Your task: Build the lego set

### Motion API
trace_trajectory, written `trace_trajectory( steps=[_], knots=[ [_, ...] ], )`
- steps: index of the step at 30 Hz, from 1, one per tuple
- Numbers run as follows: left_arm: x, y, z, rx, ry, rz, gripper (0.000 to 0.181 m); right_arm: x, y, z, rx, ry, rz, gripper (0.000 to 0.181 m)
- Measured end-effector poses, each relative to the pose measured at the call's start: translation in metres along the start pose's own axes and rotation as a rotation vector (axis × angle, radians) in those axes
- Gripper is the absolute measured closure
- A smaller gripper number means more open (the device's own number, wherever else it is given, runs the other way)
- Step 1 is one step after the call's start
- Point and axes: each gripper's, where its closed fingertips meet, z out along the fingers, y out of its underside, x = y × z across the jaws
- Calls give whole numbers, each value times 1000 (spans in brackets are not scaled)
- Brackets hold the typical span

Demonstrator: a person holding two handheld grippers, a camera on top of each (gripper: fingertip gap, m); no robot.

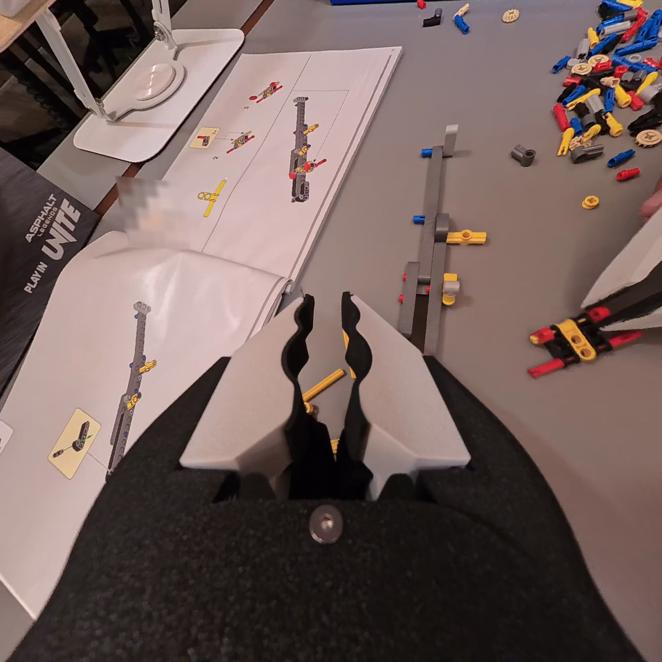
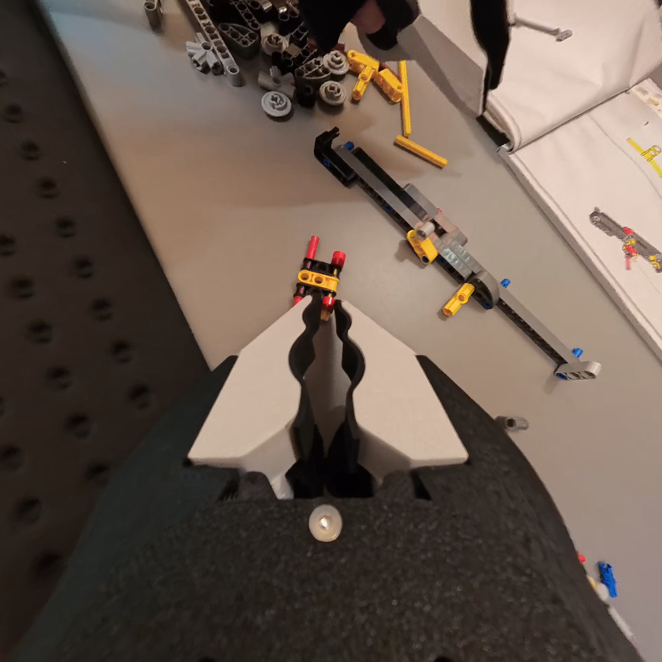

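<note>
A small red-yellow-black assembly (image 2: 320, 277) was gripped by the right claw (image 2: 325, 304); the left claw (image 1: 327, 295) was held parted, empty, above the surface (image 1: 501, 412).

White lettering, big & small, on dark box (image 1: 43, 243) at left edge. Small step digits printed on open instruction booklet (image 1: 272, 150) pgs beside diagrams. Nothing else legible.

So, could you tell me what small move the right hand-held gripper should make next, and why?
Probably carry the small red, yellow and black sub-assembly pinched at the right hand-held gripper tips toward the long grey beam assembly, which lies apart on the table, lacking that part.
</note>
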Motion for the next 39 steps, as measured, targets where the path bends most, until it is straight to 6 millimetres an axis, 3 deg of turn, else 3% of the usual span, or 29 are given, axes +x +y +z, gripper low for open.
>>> trace_trajectory(
  steps=[4,7,12,15,22,29,39],
  knots=[
    [-1,0,-1,5,7,-13,167,20,-9,-3,58,152,-39,174],
    [8,-7,-3,42,81,-66,167,39,-12,-8,57,358,-182,174],
    [49,-28,-16,135,342,-130,165,51,-20,-16,12,609,-449,174],
    [66,-29,-15,121,378,-106,163,50,-28,-19,22,675,-530,174],
    [88,-29,-8,95,379,-46,162,52,-28,-19,8,694,-527,174],
    [83,-28,-1,83,300,-49,178,52,-29,-20,1,715,-541,174],
    [82,-33,-6,121,275,14,179,44,-38,-23,108,654,-468,174]
  ],
)
